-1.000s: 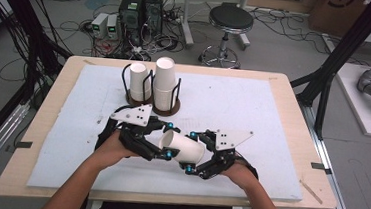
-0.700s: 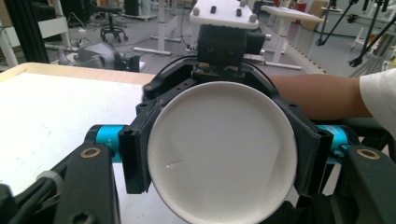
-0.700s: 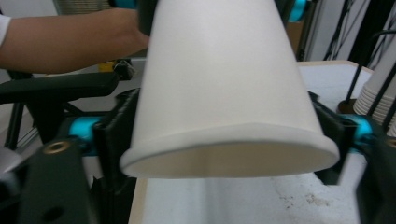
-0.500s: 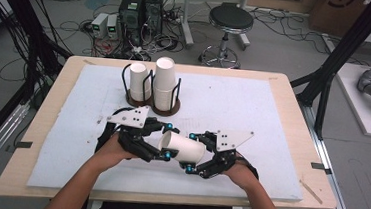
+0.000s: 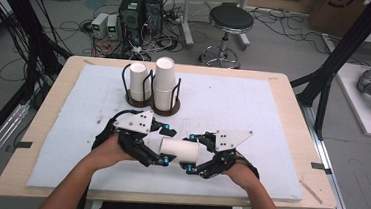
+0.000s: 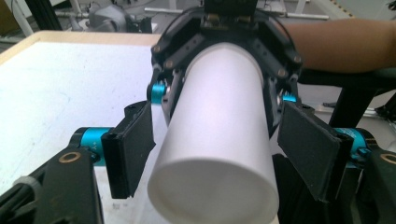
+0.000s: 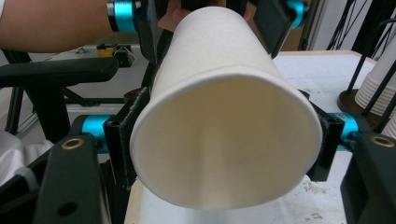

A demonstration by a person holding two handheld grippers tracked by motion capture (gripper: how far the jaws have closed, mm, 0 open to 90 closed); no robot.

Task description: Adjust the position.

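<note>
Left to right in the high view, we first see the left tongs [image 5: 164,145], held in the person's left hand [image 5: 112,149] near the front edge of the surface [image 5: 253,105]. Their jaws have just been opening. In the left gripper view the closed bottom end of the paper cup [image 6: 219,140] lies between the two black pads [image 6: 133,149], with a clear gap on each side, so we read these tongs as spread and not pressing on the cup.

At the centre the paper cup [image 5: 180,149] lies on its side between the two tongs, its bottom toward the left and its open mouth toward the right.

Next come the right tongs [image 5: 190,153], held in the person's right hand [image 5: 243,173]. In the right gripper view the wide mouth of the paper cup [image 7: 229,135] sits between the jaws with its rim touching both pads [image 7: 120,140]; we read these tongs as pinching the cup at its wide end.

Farther back on the surface, left of centre, stand two black wire holders [image 5: 139,98] side by side, each carrying a stack of white cups [image 5: 164,80]; the right stack is the taller.
</note>
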